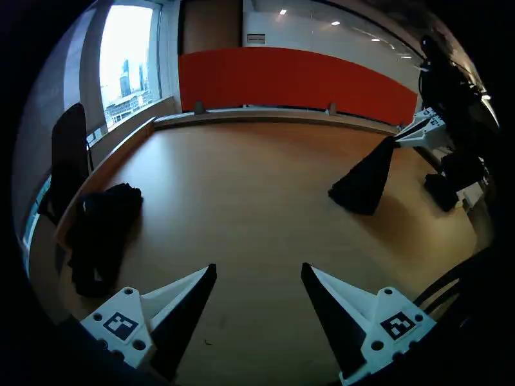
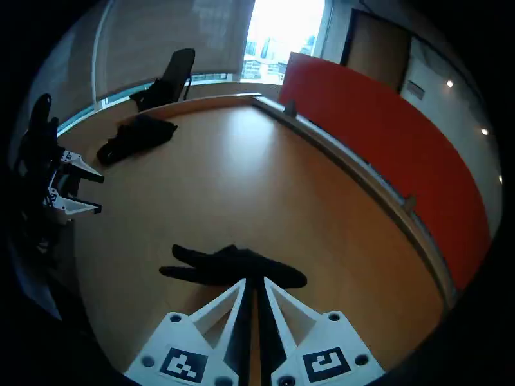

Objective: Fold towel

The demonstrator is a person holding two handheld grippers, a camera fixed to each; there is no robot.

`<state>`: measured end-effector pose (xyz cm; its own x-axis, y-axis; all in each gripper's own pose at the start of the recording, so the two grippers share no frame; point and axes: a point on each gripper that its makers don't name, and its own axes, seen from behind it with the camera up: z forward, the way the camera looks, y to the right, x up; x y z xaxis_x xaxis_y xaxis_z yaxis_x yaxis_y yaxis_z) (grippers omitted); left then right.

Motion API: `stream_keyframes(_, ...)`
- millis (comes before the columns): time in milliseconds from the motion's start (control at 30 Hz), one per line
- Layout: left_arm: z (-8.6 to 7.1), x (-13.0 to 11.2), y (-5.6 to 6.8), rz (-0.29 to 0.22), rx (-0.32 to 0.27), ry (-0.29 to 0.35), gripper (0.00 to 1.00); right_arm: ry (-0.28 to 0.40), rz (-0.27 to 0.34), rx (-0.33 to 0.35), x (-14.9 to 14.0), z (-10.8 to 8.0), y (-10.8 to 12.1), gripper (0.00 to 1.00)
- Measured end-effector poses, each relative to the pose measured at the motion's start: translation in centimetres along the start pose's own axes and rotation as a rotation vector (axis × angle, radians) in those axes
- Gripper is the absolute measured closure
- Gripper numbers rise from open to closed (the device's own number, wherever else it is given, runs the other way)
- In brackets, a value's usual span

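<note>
In the left gripper view, the far left of the frame holds a dark heap of cloth (image 1: 103, 225) slumped near the table's edge, below an office chair (image 1: 67, 151). Whether it is another towel I cannot tell. At bottom centre the left gripper (image 1: 257, 266) has its fingers spread wide over the bare wooden table (image 1: 257, 180) and holds nothing. At the right of the frame the black towel (image 1: 362, 183) hangs in a cone from the right gripper (image 1: 402, 136), with its lower edge resting on the table top (lifted, then, but not carried clear).

In the right gripper view, the left gripper (image 2: 100, 193) sits at the left edge, fingers apart and well away from the towel. At lower centre the right gripper (image 2: 255, 282) has its fingers pressed nearly together, pinching the black towel (image 2: 232, 265). The towel trails out to the left and right just ahead of the tips as a crumpled band. A red partition (image 2: 386, 148) runs along the table's edge at the right.

The fold looks barely begun. One point of the towel is caught, and no flat layer or matched edge can be seen. The towel probably needs laying out flat, the empty left gripper needs to take a second corner, and the edges then have to be brought together.
</note>
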<state>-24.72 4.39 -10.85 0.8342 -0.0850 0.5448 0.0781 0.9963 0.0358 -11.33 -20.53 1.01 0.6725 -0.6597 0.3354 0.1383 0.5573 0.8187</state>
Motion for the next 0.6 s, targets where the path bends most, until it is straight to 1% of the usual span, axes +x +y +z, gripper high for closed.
stream_keyframes(167,-0.2,0.3,0.0,0.002,-0.004,0.006,0.02,0.026,-0.016,-0.035,2.0,-1.3,1.9,0.96)
stream_keyframes(300,-0.3,0.4,0.1,0.002,-0.009,0.008,0.02,0.044,-0.013,-0.062,2.9,-2.5,3.3,0.95)
stream_keyframes(600,-0.3,0.9,0.2,0.004,-0.011,0.019,0.02,0.044,-0.009,-0.108,2.7,-4.8,6.4,0.96)
